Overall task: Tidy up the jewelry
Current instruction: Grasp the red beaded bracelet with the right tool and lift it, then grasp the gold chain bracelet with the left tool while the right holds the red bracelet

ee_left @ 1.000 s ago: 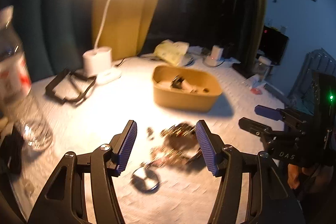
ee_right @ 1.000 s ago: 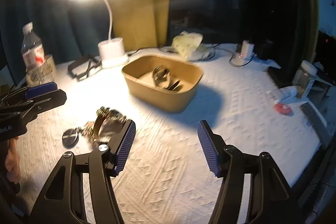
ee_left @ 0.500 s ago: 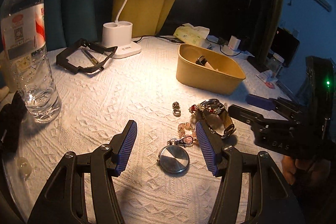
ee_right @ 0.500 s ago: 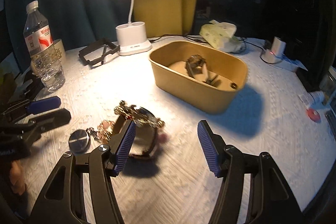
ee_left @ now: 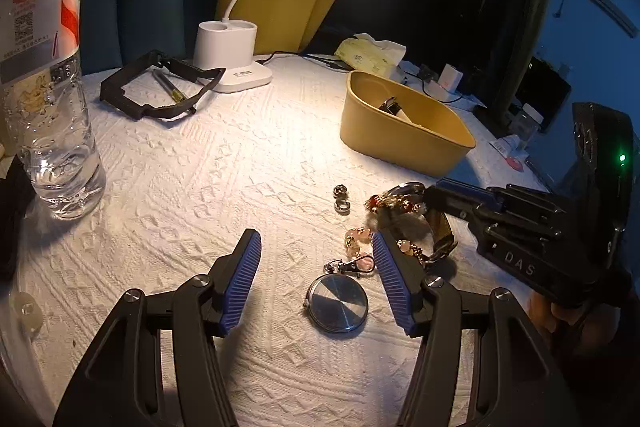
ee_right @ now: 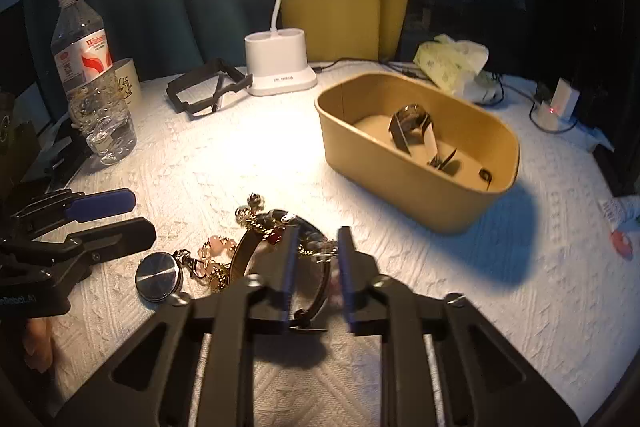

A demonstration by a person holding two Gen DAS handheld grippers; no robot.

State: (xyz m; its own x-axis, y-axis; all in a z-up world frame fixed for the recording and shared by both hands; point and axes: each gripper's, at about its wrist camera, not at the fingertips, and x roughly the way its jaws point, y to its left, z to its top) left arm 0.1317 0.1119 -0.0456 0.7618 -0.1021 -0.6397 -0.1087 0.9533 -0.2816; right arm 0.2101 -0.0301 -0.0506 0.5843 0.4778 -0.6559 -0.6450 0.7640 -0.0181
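Observation:
A pile of jewelry lies on the white cloth: a gold bangle with red stones (ee_right: pixel 276 227) (ee_left: pixel 404 201), a pink bead bracelet (ee_right: pixel 214 247) (ee_left: pixel 356 239), a round silver pocket watch (ee_left: pixel 337 303) (ee_right: pixel 159 277) and two small rings (ee_left: pixel 341 198). My right gripper (ee_right: pixel 316 259) has its jaws narrowed around the bangle's band; the jaws are blurred, and contact is unclear. My left gripper (ee_left: pixel 316 281) is open above the pocket watch. A tan box (ee_right: pixel 424 195) (ee_left: pixel 400 147) beyond holds a watch (ee_right: pixel 412 127) and small pieces.
A water bottle (ee_left: pixel 44 67) stands at the left, with a cup (ee_right: pixel 126 83) behind it. A white lamp base (ee_left: pixel 232 61), a black frame with a pen (ee_left: pixel 160 91), a tissue pack (ee_left: pixel 372 55) and chargers (ee_right: pixel 560 103) line the back.
My right gripper moved in over the bangle and its jaws narrowed from wide open. My left gripper came lower and closer to the pocket watch, still open.

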